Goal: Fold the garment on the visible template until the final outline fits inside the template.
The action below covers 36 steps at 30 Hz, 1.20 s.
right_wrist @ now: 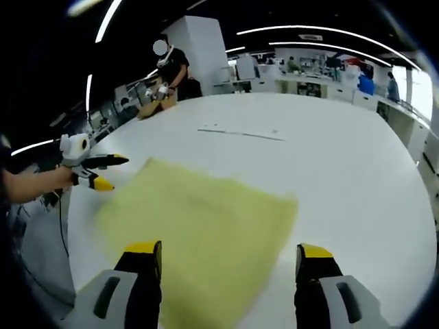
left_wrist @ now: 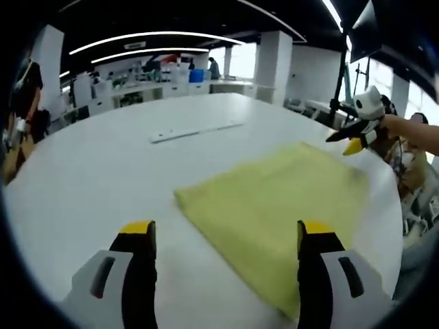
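Garment: one yellow-green cloth [left_wrist: 274,205], soft and matte, laid flat in a rough rectangle on the table.
Table: one white, smooth top [left_wrist: 96,171]; thin pale strip markings [left_wrist: 195,130] are seen beyond the cloth.
Left gripper [left_wrist: 226,233]: black jaws with yellow tips, spread wide, nothing held.
Right gripper [right_wrist: 230,253]: likewise wide, over the cloth's near edge.
Writing: none can be read.

bright overhead strip lights, soft glare on white table [left_wrist: 103,171], motion-blurred cloth [left_wrist: 281,205], fisheye-curved edges

white table [left_wrist: 82,171], ceiling light strips [left_wrist: 158,35]
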Motion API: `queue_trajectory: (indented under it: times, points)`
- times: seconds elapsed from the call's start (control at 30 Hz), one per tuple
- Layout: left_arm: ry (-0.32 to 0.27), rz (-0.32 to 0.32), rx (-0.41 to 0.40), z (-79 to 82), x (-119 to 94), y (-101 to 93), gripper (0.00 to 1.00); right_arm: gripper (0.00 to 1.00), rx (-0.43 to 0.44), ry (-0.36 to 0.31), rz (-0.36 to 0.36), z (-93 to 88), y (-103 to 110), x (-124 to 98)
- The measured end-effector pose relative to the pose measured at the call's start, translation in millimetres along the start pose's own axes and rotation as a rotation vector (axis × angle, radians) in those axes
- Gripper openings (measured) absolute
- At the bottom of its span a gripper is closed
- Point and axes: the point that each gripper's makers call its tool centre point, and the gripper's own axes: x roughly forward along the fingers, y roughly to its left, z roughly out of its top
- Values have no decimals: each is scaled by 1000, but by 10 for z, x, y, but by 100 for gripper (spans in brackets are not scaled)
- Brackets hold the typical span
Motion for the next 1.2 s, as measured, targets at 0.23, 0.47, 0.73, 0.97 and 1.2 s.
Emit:
queue_trajectory:
  times: [0.23, 0.47, 0.73, 0.97, 1.2]
  points:
    - [-11, -30, -30, -62, -161, -167, 90, 78, 12, 9, 20, -264, 184, -154]
    - [-21, -56, -49, -131, -299, -346, 92, 77, 35, 17, 22, -487, 225, -289]
    - [-14, -80, -82, -287, -427, -515, 84, 73, 66, -1, 22, -607, 289, -399]
    - [-4, -104, -143, -442, -529, -632, 67, 67, 101, 0, 36, -725, 326, -462]
    - [-52, -121, -216, -465, -609, -688, 51, 54, 154, -13, 47, -825, 342, -490]
